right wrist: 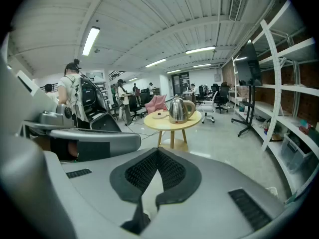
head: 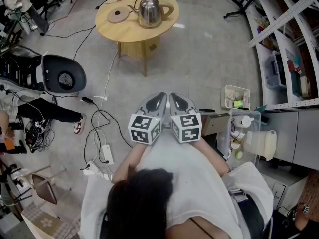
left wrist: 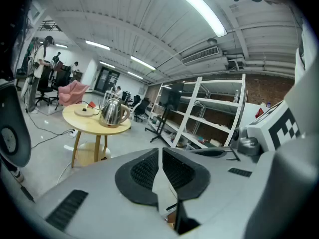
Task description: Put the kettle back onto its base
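A steel kettle (head: pixel 151 11) with a tan handle stands on the round wooden table (head: pixel 129 29) at the far middle, beside its round base (head: pixel 117 16) to the left. The kettle (left wrist: pixel 114 112) and base (left wrist: pixel 86 112) also show in the left gripper view, and the kettle (right wrist: pixel 179 109) and base (right wrist: pixel 159 115) in the right gripper view. My left gripper (head: pixel 158 99) and right gripper (head: pixel 177 100) are held side by side close to the person's chest, far from the table. Both are shut with nothing between the jaws.
Cables and a power strip (head: pixel 106 154) lie on the floor at the left, near a black-and-grey machine (head: pixel 60 74). White shelving (head: pixel 289 44) and storage bins (head: pixel 237 96) line the right side. Open grey floor lies between me and the table.
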